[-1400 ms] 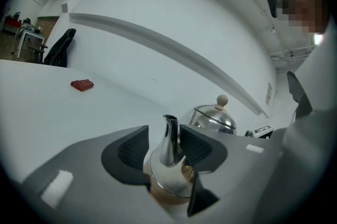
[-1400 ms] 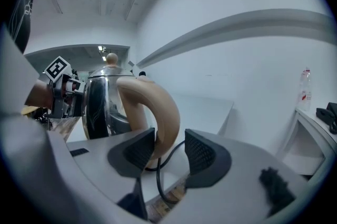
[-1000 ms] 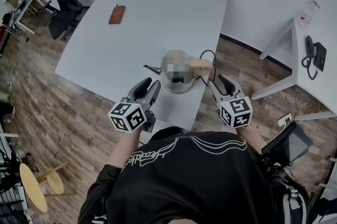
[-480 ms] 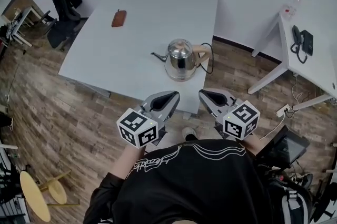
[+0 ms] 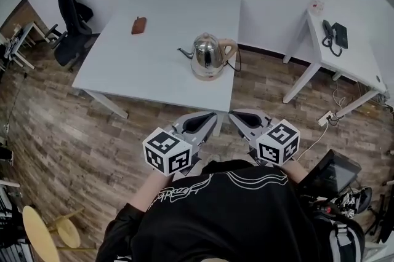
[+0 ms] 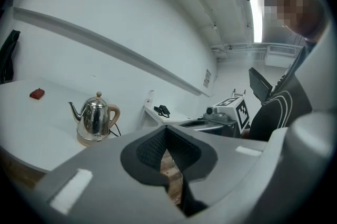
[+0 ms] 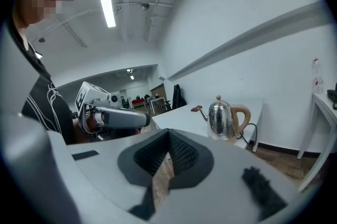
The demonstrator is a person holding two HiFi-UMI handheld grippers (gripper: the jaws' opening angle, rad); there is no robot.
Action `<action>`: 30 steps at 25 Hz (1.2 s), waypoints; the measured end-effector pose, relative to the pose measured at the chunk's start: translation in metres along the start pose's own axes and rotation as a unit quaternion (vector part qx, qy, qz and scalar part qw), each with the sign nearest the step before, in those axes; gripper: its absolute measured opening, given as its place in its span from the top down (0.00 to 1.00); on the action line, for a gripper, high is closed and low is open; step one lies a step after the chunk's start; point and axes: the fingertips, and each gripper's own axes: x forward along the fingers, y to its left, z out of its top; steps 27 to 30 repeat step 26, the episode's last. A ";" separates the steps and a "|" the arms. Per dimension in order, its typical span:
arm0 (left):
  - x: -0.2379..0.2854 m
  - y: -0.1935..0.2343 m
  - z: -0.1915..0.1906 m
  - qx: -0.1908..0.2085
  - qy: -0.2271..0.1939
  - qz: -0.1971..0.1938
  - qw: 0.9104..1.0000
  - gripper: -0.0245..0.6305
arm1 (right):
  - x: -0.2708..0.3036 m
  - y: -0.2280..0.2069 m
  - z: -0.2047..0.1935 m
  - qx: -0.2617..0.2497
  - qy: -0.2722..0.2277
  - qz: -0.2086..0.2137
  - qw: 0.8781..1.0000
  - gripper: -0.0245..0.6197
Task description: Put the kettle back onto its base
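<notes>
Left gripper (image 5: 211, 116) and right gripper (image 5: 234, 115) closed; kettle (image 5: 207, 53) sits on its base (image 5: 207, 76).

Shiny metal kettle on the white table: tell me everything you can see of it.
The polished steel kettle has a rounded body and a domed lid with a small tan knob. Its thin curved spout points to the head view's left, and the tan loop handle sits opposite. It stands upright on a round beige base near the white table's right edge. A black cord leaves the base over that edge. Nothing else touches it. The left gripper and right gripper are shut and well clear of it.
</notes>
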 end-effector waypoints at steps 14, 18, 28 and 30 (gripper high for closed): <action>-0.004 -0.022 -0.014 -0.022 0.013 -0.017 1.000 0.96 | -0.012 0.011 -0.010 0.041 -0.014 0.009 0.999 0.95; -0.007 -0.016 -0.016 -0.046 0.007 -0.014 0.999 0.96 | -0.012 0.015 -0.014 0.041 -0.013 0.011 0.999 0.95; -0.008 -0.038 -0.016 -0.035 0.012 -0.032 0.999 0.96 | -0.028 0.027 -0.013 0.045 -0.024 0.007 0.999 0.95; -0.008 -0.038 -0.016 -0.035 0.012 -0.032 0.999 0.96 | -0.028 0.027 -0.013 0.045 -0.024 0.007 0.999 0.95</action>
